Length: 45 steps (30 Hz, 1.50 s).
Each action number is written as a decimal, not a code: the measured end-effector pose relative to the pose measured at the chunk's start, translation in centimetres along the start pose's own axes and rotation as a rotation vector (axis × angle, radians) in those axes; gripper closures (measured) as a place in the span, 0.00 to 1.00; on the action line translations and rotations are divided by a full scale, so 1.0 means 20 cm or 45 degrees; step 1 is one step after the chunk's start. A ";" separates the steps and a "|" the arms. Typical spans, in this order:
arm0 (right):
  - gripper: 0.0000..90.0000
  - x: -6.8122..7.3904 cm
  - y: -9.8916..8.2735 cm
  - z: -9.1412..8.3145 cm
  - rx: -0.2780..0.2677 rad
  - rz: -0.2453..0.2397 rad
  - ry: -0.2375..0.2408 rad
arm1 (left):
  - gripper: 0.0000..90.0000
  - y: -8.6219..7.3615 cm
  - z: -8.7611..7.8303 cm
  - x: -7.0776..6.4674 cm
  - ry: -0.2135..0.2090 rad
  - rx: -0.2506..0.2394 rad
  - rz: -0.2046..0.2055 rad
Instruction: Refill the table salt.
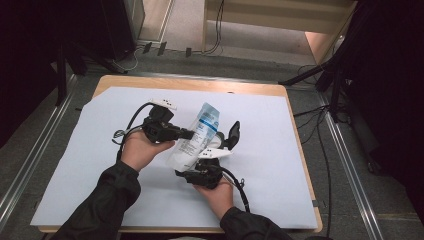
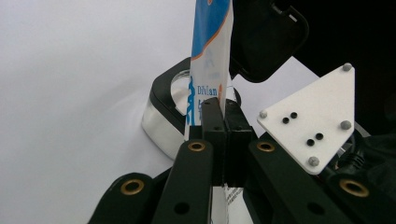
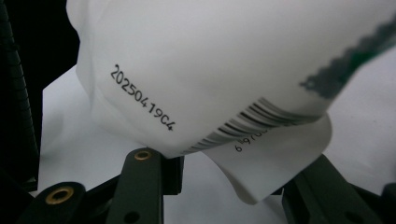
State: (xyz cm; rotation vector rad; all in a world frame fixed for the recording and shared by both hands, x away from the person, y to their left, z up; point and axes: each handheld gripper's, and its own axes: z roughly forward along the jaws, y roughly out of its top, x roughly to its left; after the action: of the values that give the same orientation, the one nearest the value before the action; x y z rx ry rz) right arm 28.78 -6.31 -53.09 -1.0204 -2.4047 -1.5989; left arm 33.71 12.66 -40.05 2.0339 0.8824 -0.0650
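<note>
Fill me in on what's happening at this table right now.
A person works at a table covered by a white sheet, a gripper in each hand. The left gripper is clamped shut on the edge of a blue-and-white pouch, holding it up over a round container with a black rim and an open black lid. The right gripper has its jaws on either side of the pouch's lower end; whether they press on it is unclear.
</note>
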 end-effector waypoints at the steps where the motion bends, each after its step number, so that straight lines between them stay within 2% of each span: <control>1: 0.69 0.00 0.00 0.00 0.000 0.001 -0.005 | 1.00 0.00 0.00 0.00 -0.010 -0.004 0.000; 6: 0.70 0.00 0.00 -0.02 -0.005 0.003 -0.012 | 1.00 0.00 -0.02 -0.01 -0.019 -0.015 0.017; 11: 0.70 0.00 0.00 -0.02 0.009 -0.001 -0.023 | 1.00 -0.01 -0.04 -0.02 -0.041 -0.005 0.042; 25: 0.70 -0.02 0.00 -0.04 0.003 0.009 -0.046 | 1.00 -0.03 -0.10 -0.03 -0.091 0.033 0.068; 29: 0.71 -0.02 0.00 -0.05 0.000 0.027 -0.047 | 1.00 -0.03 -0.11 -0.03 -0.109 0.024 0.075; 33: 0.71 -0.03 0.01 -0.06 -0.015 0.031 -0.042 | 1.00 -0.03 -0.13 -0.03 -0.083 0.003 0.081; 35: 0.71 -0.02 0.02 -0.06 -0.021 0.011 -0.047 | 1.00 -0.03 -0.14 -0.04 -0.099 -0.026 0.084; 38: 0.71 -0.01 0.04 -0.06 0.001 -0.029 -0.064 | 1.00 -0.03 -0.14 -0.04 -0.107 -0.025 0.090; 45: 0.69 -0.01 0.03 -0.06 0.008 -0.012 -0.048 | 1.00 -0.03 -0.14 -0.04 -0.104 -0.030 0.103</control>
State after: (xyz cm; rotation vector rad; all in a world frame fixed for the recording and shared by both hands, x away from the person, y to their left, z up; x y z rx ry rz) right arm 28.95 -7.25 -52.05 -1.0493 -2.4409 -1.5876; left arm 31.96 14.47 -38.43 2.0278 0.7455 -0.0918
